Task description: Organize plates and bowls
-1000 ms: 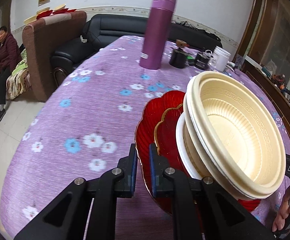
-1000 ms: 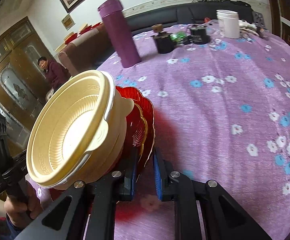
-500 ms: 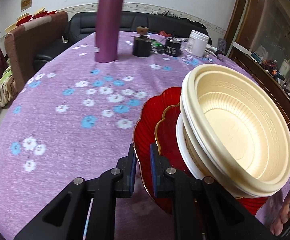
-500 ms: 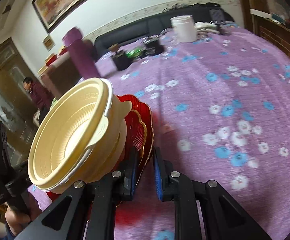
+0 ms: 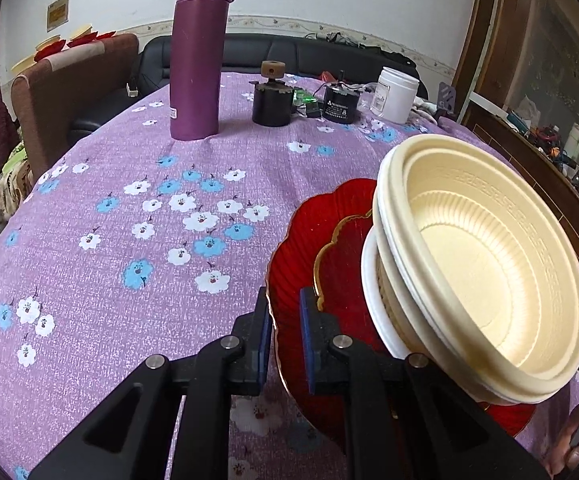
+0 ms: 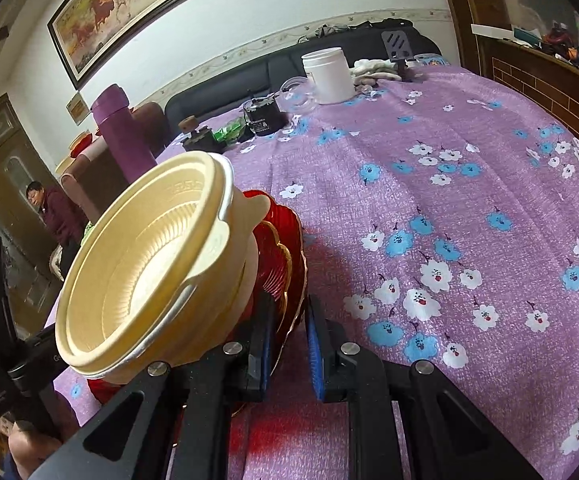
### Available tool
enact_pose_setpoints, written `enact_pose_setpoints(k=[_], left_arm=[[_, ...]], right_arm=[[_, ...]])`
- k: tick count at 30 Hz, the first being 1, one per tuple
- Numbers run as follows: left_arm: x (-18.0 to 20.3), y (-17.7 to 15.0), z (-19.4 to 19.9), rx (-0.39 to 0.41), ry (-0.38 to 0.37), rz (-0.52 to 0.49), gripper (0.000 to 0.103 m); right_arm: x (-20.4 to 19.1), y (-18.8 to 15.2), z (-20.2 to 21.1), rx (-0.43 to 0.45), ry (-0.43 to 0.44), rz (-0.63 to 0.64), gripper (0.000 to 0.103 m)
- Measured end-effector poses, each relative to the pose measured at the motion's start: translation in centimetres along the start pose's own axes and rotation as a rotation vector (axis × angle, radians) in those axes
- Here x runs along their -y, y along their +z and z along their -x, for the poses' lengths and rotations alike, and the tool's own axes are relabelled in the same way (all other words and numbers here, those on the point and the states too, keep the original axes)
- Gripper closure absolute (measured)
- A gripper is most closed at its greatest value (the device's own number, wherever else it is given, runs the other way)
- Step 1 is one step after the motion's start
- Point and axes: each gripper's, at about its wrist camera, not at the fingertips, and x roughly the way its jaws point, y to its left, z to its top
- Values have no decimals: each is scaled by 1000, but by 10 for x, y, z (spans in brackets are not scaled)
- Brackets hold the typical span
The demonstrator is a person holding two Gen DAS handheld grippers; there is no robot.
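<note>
Gripping the red plates edge-on, left gripper and right gripper lift cream bowls.

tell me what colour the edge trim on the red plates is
Gold, a thin scalloped line along the red plates; it shows best in the left wrist view.

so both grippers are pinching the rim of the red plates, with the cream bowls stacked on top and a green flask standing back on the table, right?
One detail is off: the flask is purple, not green, as the left wrist view shows. The rest holds: the left gripper and right gripper both pinch the red plates, with the cream bowls stacked on them.
</note>
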Motion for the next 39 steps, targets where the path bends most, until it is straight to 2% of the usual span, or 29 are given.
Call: enact_pose_setpoints(k=[12, 24, 29, 33, 36, 38, 39], left_arm=[[-1, 1, 0, 11, 8, 5, 91], [-3, 2, -2, 11, 33, 22, 86], [-11, 2, -3, 6, 48, 62, 68], [-15, 1, 0, 8, 48, 76, 59], [-20, 1, 3, 7, 47, 92, 45], [-24, 0, 7, 14, 44, 102, 33], [-25, 0, 9, 14, 40, 107, 31]], right_arm=[[3, -3, -8, 28, 8, -11, 86], [-2, -1, -12, 31, -10, 33, 84], [-3, -1, -12, 30, -16, 38, 84], [-2, -1, -11, 24, -21, 43, 84], [1, -1, -3, 31, -32, 33, 83], [3, -1, 2, 35, -43, 31, 77], [4, -2, 5, 40, -41, 24, 74]])
